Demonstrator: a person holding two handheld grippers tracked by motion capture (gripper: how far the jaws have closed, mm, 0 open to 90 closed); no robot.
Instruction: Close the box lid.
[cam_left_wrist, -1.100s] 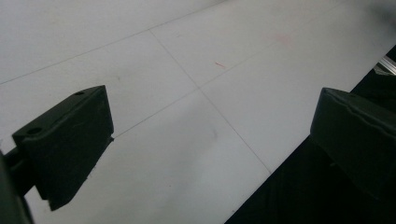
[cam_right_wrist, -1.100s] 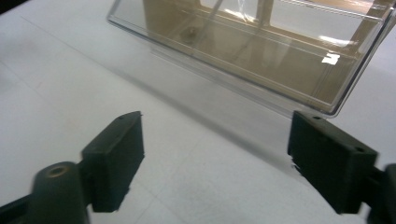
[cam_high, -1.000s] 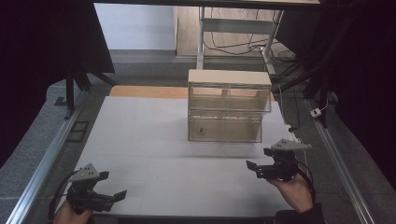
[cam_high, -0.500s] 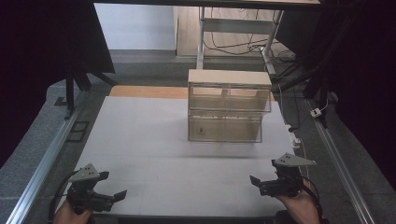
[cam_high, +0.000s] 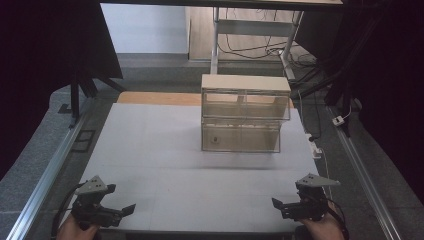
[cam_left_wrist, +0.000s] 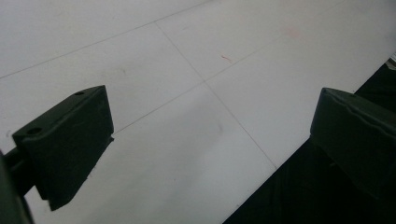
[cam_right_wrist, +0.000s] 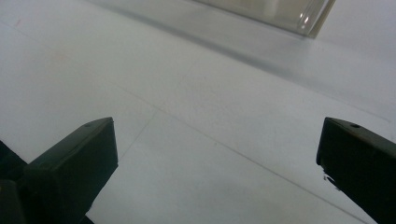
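The clear drawer cabinet (cam_high: 245, 114) stands at the far middle of the white counter (cam_high: 165, 150), a little right of centre, its pale top board facing up and two tiers of see-through drawers facing me; a small dark item sits low in the bottom tier, too small for me to tell what it is. In the right gripper view I see its clear lower edge (cam_right_wrist: 285, 11) at the top of the frame, well apart from my jaws. My right hand-held gripper (cam_high: 285, 206) hangs low over the near right corner of the counter, jaws spread wide with only bare counter between them; they have just been opening to that width. My left hand-held gripper (cam_high: 122, 212) sits over the near left corner, its jaws wide too and holding nothing, with the counter's dark front edge (cam_left_wrist: 289, 186) running under its right jaw. Both grippers are well apart from the cabinet and from each other, each with a grey plate on top.
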